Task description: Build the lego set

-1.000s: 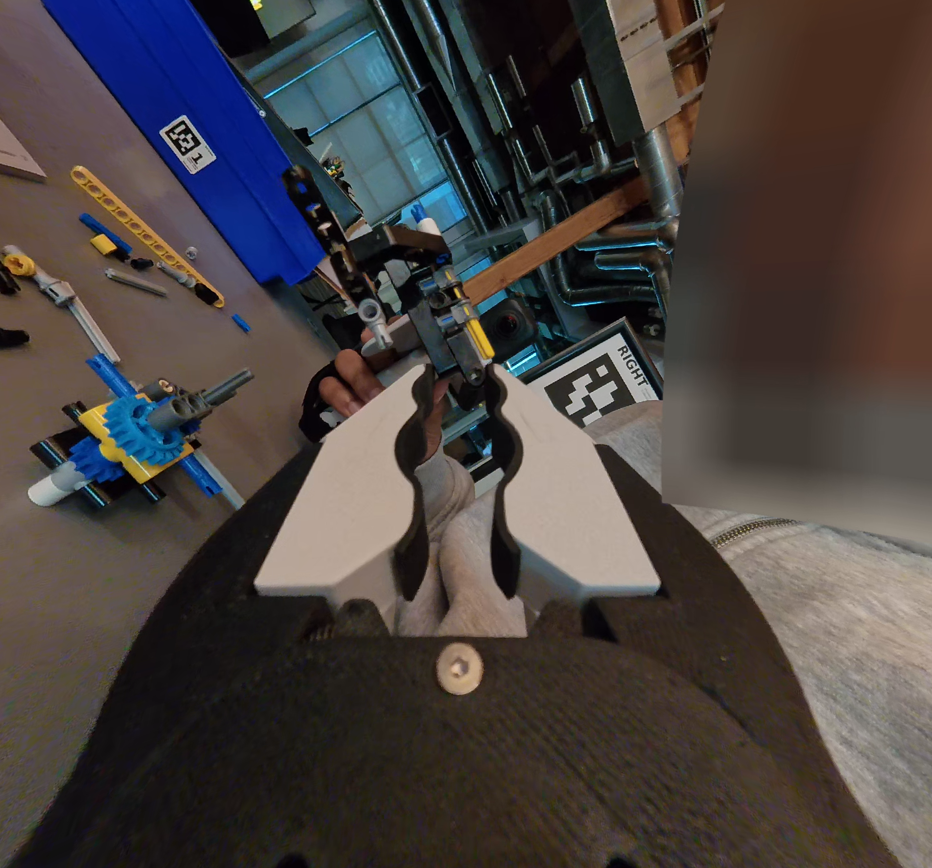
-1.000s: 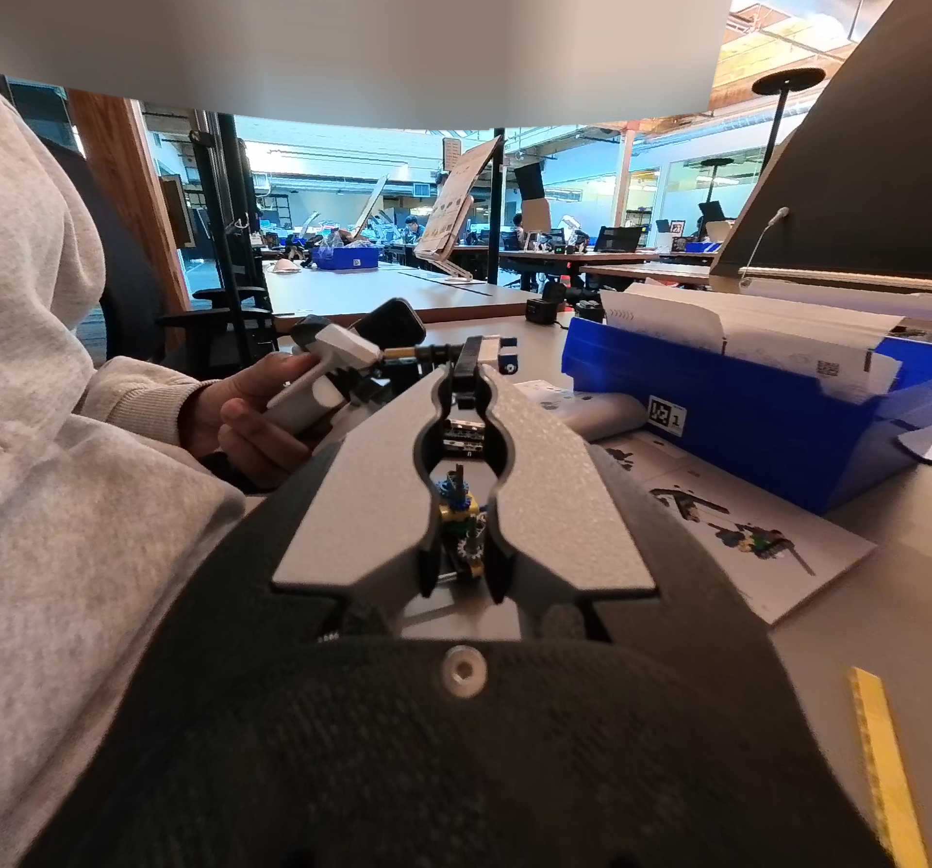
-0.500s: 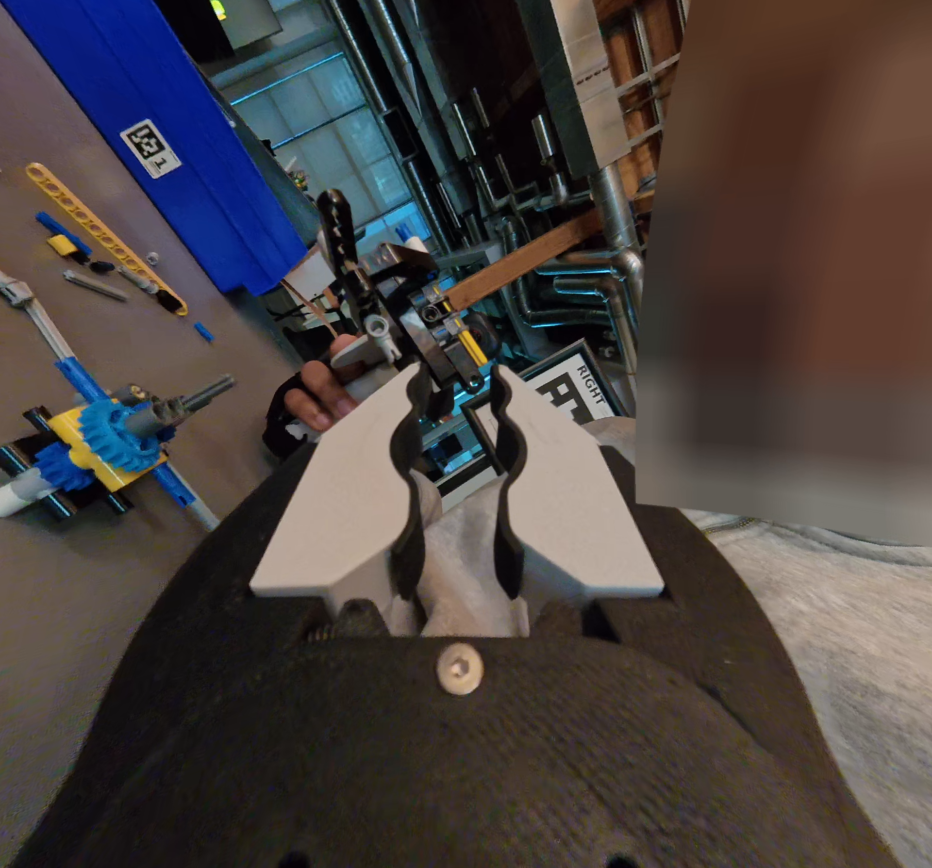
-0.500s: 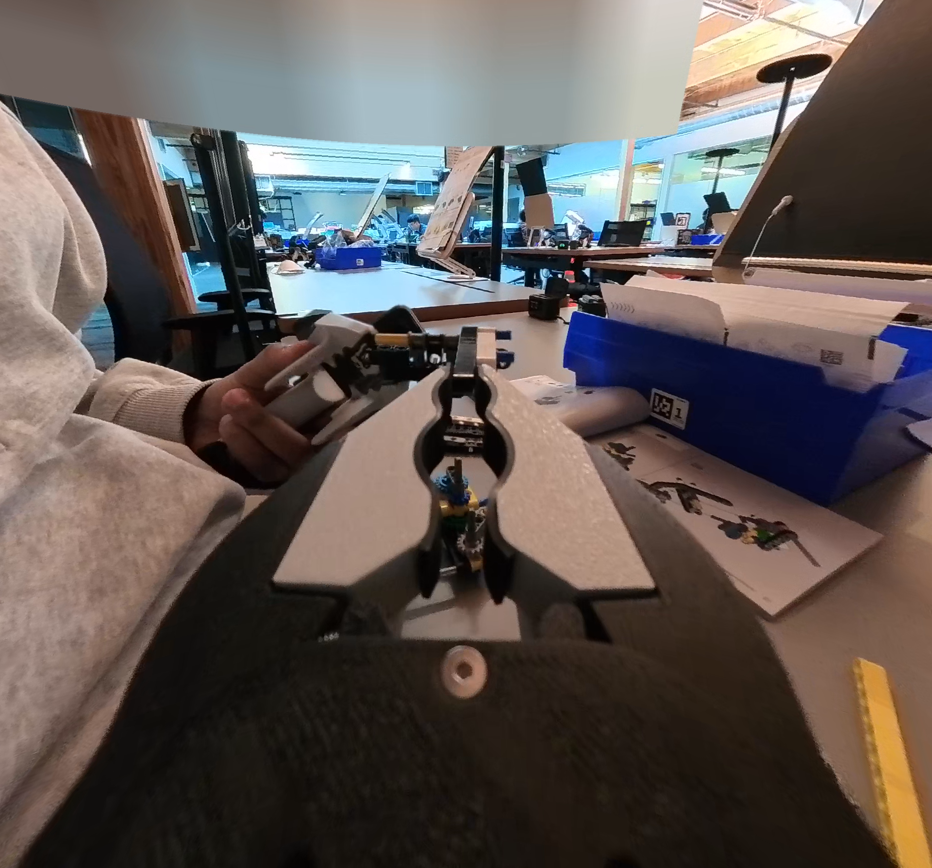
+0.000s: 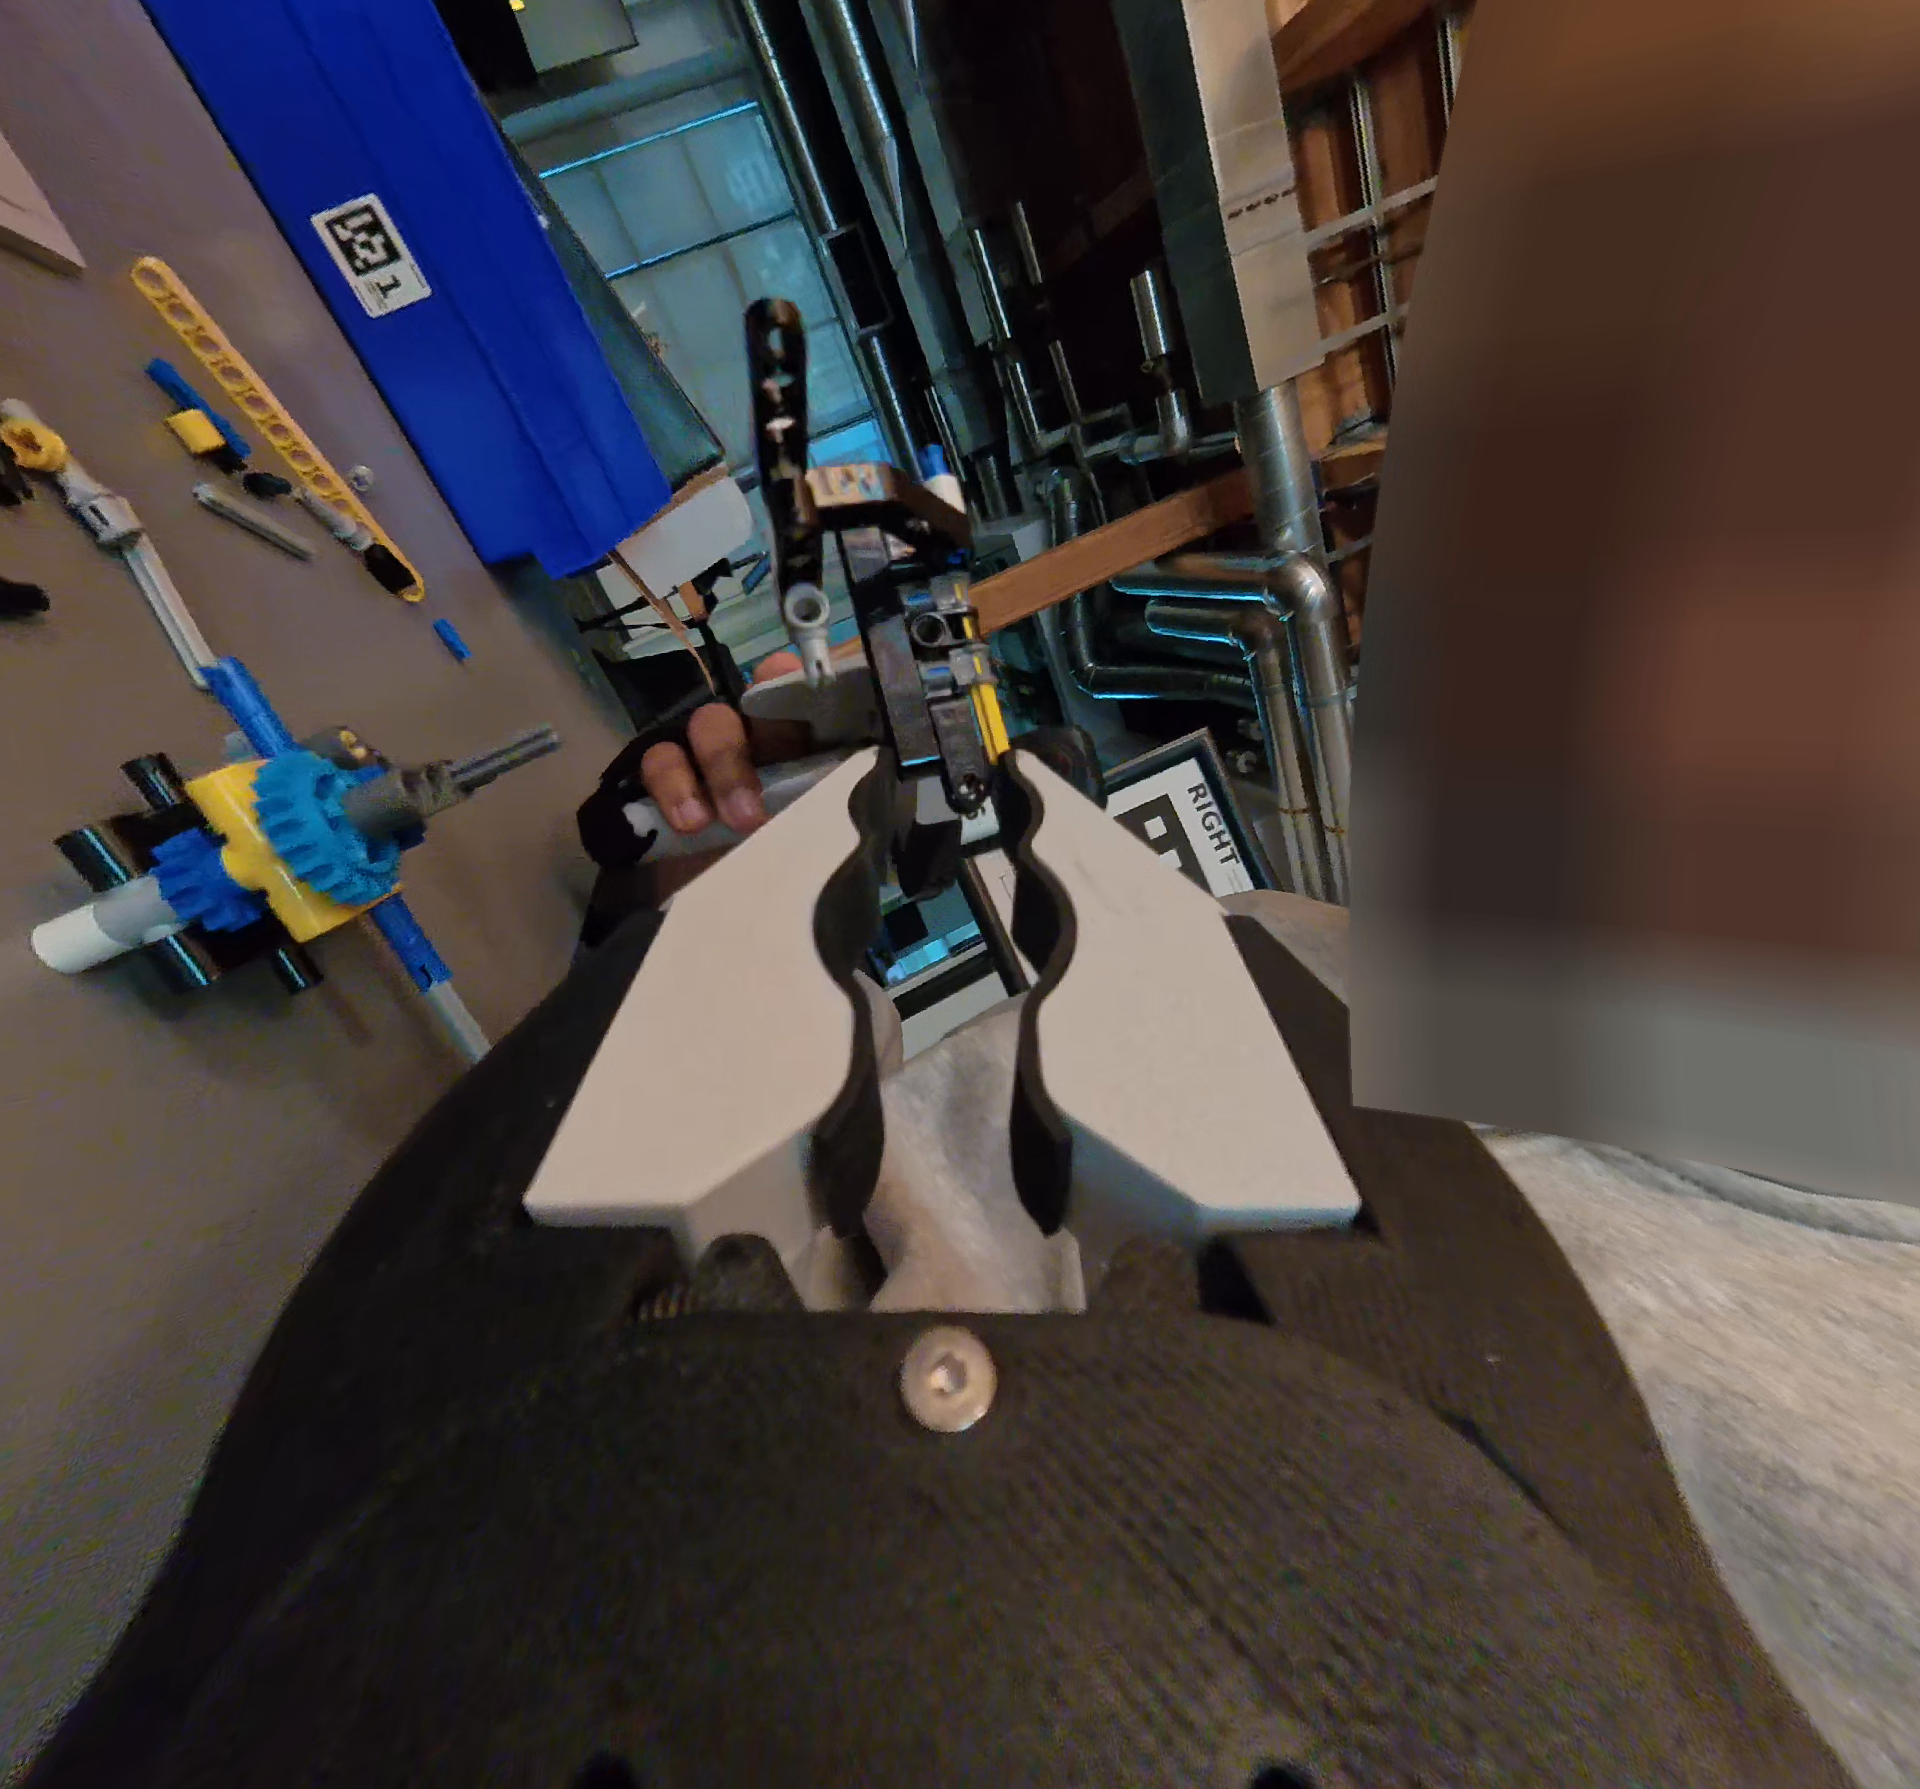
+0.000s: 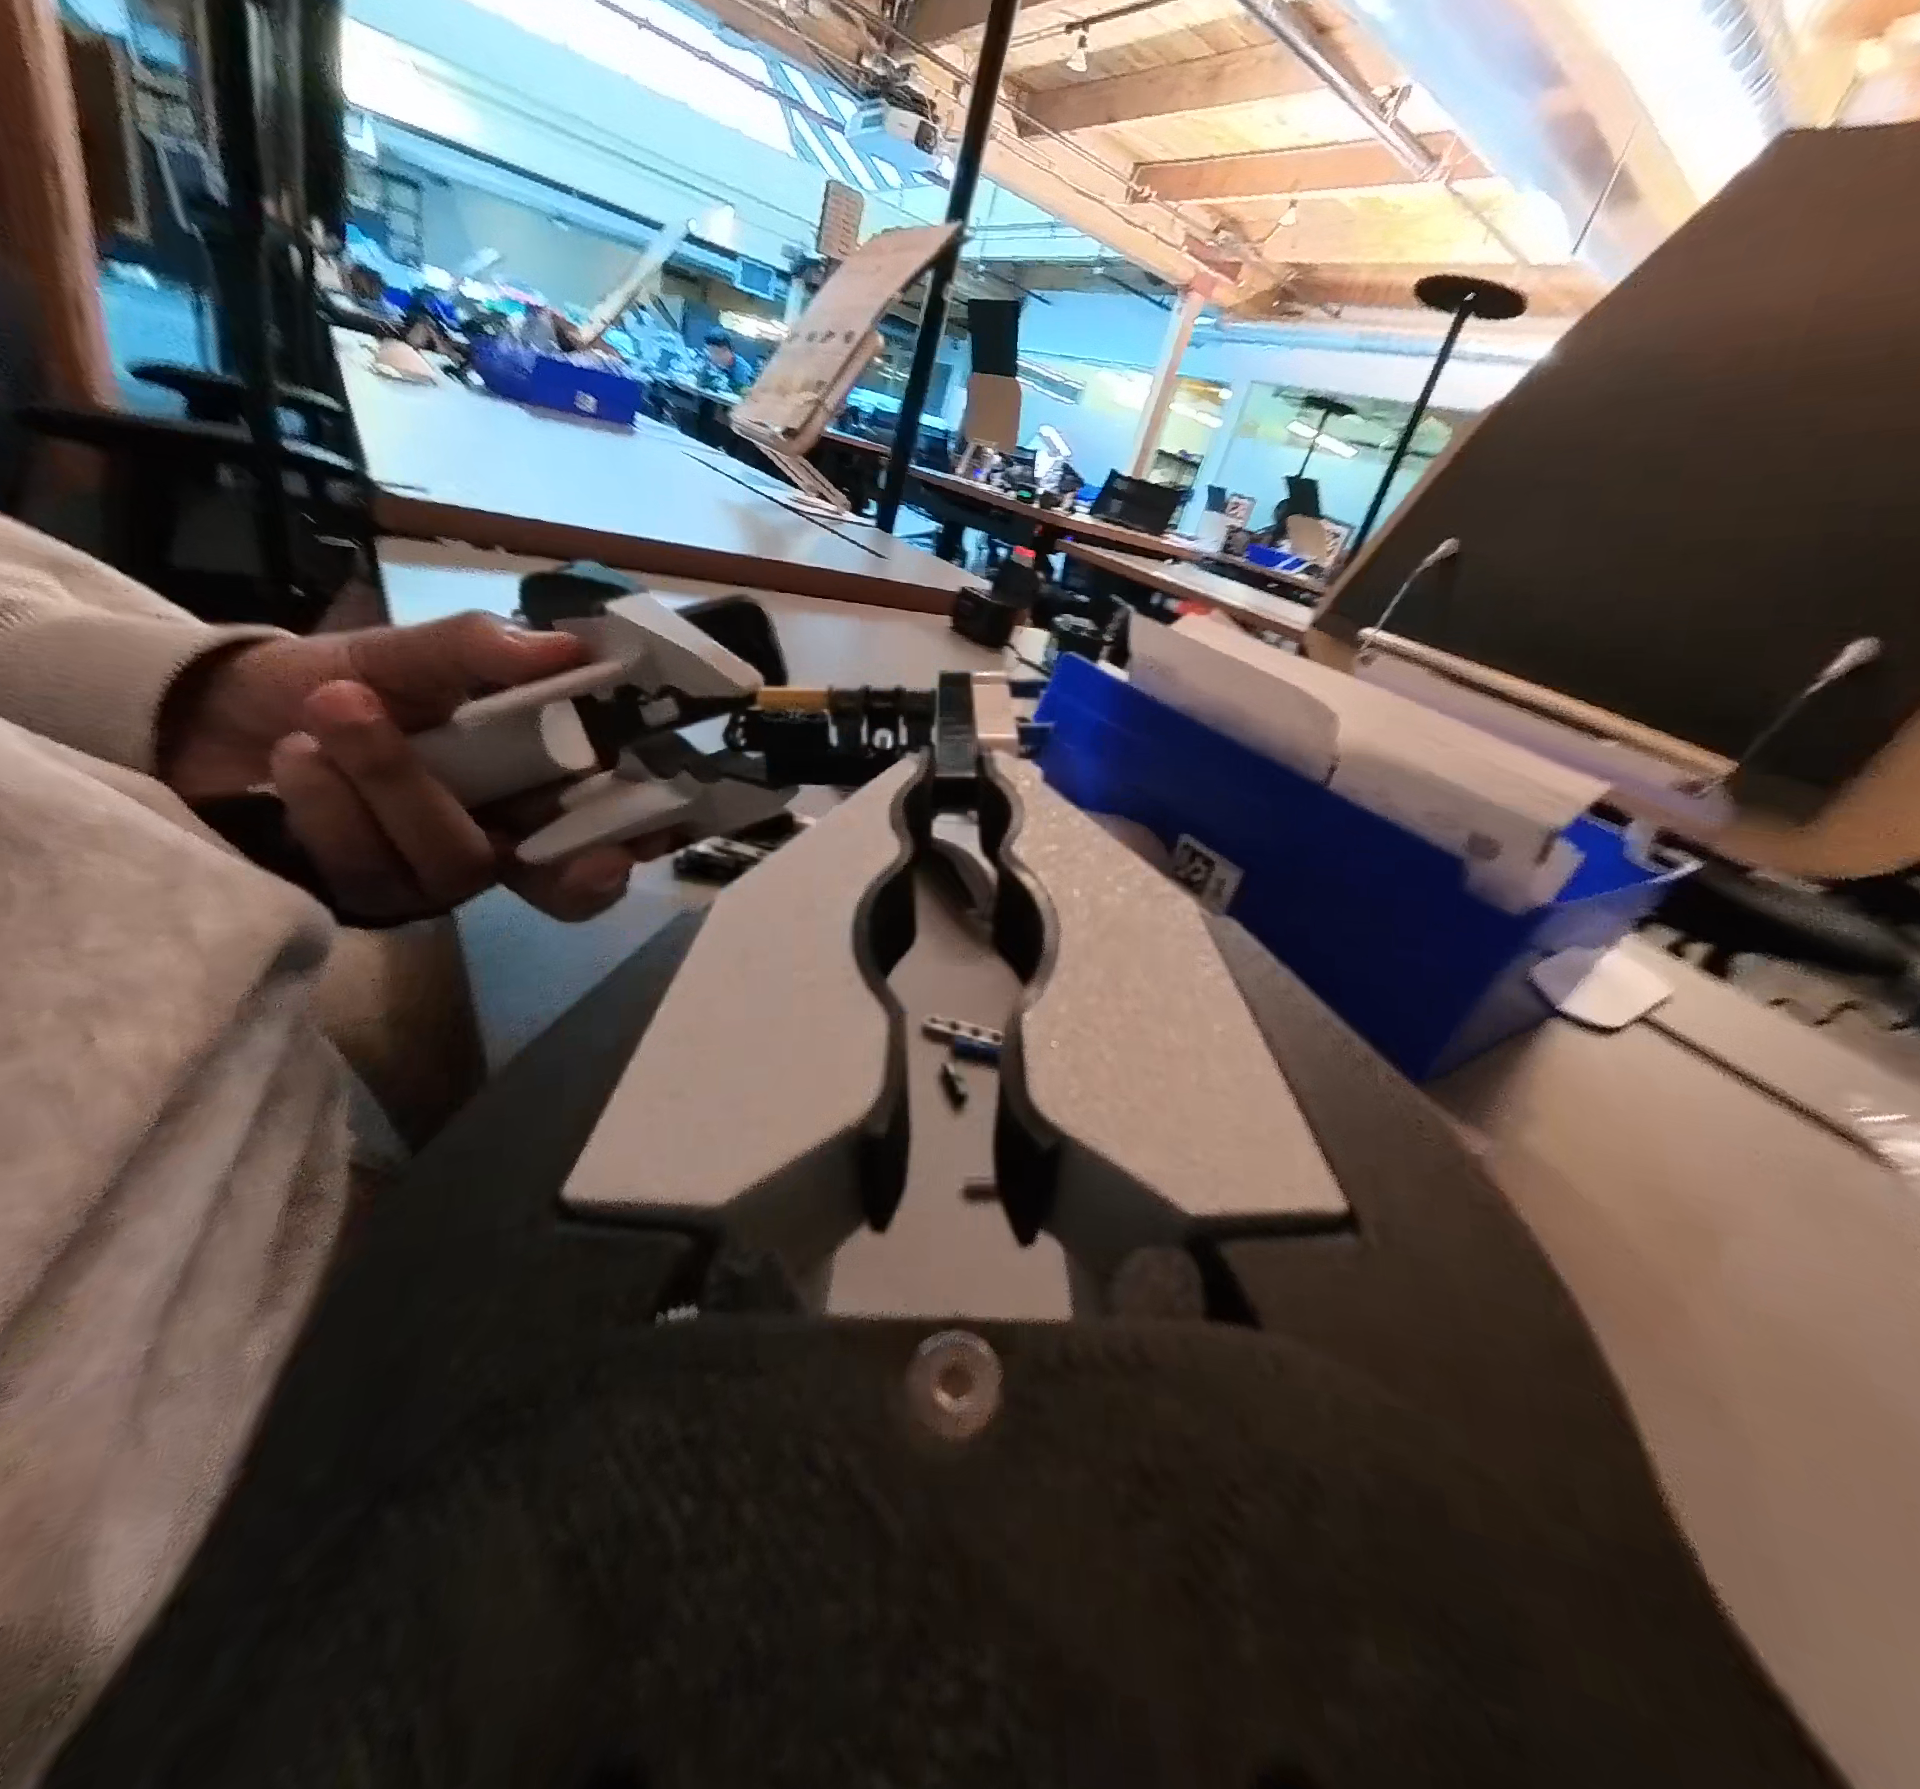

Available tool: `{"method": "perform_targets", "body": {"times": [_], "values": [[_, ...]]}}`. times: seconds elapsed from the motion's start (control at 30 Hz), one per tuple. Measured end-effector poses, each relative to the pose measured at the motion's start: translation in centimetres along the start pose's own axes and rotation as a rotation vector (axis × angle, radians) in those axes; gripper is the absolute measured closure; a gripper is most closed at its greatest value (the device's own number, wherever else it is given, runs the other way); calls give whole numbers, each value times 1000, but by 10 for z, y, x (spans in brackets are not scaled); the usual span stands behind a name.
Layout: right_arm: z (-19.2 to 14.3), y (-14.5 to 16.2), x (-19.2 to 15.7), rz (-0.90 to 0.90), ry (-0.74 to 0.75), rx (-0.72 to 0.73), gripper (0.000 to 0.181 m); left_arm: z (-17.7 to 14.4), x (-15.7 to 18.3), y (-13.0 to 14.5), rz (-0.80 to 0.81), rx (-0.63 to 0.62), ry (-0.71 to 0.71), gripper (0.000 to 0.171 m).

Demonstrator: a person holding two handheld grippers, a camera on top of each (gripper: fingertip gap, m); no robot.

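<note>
My left gripper point(image 5: 940, 789) is shut on a small black lego assembly with a yellow axle point(image 5: 935, 690), held up in the air. A long black beam point(image 5: 779, 451) rises from its far end. In the right wrist view my right gripper point(image 6: 954, 778) is shut on that black beam point(image 6: 954, 731). The assembly point(image 6: 821, 713) runs left from it into the left gripper point(image 6: 665, 731), which a hand holds. Both grippers hold the same joined piece above the table point(image 5: 208, 1220).
A blue bin point(image 5: 416, 212) stands at the back of the table and also shows in the right wrist view point(image 6: 1351, 856). A yellow and blue gear sub-assembly point(image 5: 281, 846), a long yellow beam point(image 5: 260, 420) and several loose parts lie at the left. Small pieces point(image 6: 961, 1033) lie under my right gripper. There is about 5 cm between the tips of the two grippers.
The black beam has swung from slanted to nearly upright in the left view. The right view has tilted upward and shifted; the booklet and gear sub-assembly have left it.
</note>
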State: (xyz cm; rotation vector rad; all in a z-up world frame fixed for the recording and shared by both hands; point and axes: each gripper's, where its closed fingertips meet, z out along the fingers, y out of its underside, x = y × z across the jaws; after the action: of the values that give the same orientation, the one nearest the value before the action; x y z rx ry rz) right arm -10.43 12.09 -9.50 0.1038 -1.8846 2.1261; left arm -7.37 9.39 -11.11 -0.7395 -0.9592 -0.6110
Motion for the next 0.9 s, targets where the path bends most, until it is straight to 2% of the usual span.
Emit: {"method": "perform_targets", "body": {"times": [0.17, 0.4, 0.53, 0.9], "values": [[0, -4, 3, -153, 75, -15, 176, 5, -1, 8, -43, -39, 21, 156], [0, -2, -1, -127, 49, -14, 176, 2, -3, 2, -36, 2, 10, 167], [0, -1, 0, -104, 41, -10, 176, 2, -3, 3, -8, -9, -10, 167], [1, 6, -4, -53, 13, -21, 174, -3, -8, -4, 199, 5, -153, 168]]}}
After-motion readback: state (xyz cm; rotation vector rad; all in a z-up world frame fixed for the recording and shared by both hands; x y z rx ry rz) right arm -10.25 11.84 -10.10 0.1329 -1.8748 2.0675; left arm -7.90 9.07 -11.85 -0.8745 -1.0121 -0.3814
